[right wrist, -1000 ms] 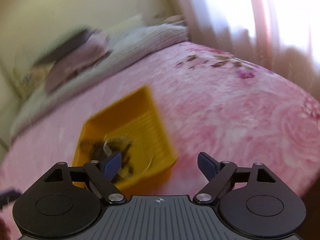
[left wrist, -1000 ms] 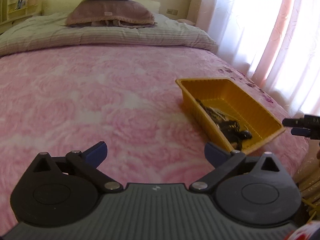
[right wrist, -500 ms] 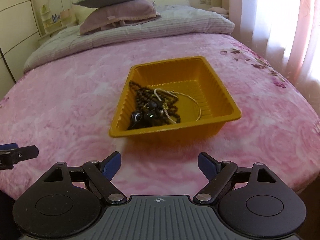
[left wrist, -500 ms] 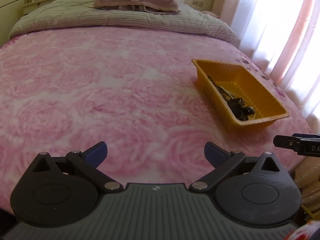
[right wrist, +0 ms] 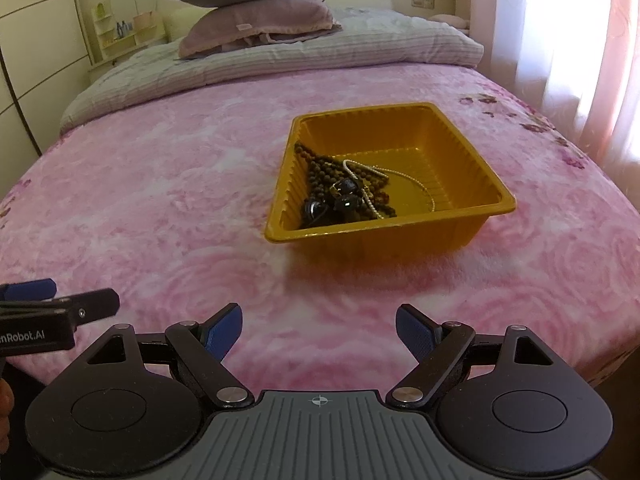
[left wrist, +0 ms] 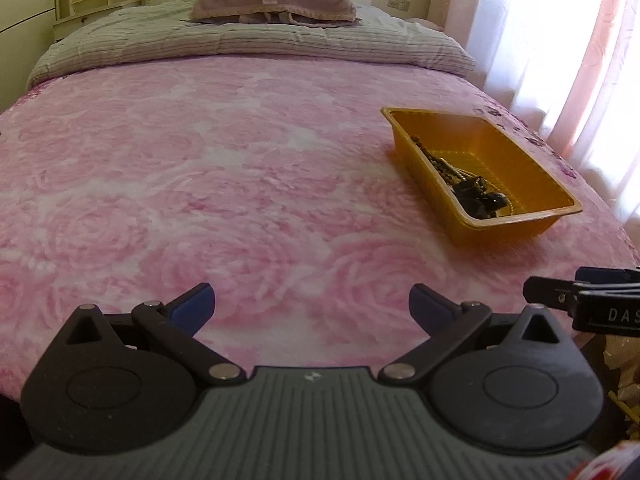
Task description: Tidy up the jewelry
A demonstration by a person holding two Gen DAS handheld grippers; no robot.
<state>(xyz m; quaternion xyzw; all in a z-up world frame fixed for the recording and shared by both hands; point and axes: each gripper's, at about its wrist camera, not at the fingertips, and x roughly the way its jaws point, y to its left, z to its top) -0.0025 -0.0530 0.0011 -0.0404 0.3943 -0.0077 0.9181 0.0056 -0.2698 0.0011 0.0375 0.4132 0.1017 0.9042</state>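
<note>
Jewelry lies heaped in a yellow tray, bunched toward the near left corner: dark brown bead strands, a thin pale chain looping out to the right, a few black glossy pieces at the bottom of the pile. Tray sits flat on the pink rose-print blanket, toward the window side of the bed, rim intact, ribbed walls. From the left wrist view the same tray shows at the right, jewelry along its near wall. Right gripper hangs over the blanket short of the tray, jaws spread wide, nothing between the blue pads, clear of the tray. Left gripper likewise released, pads wide apart over bare blanket, well left of the tray. Each gripper's tip edges into the other's view. Striped quilt and two stacked pillows at the head of the bed; bright curtain at right.
</note>
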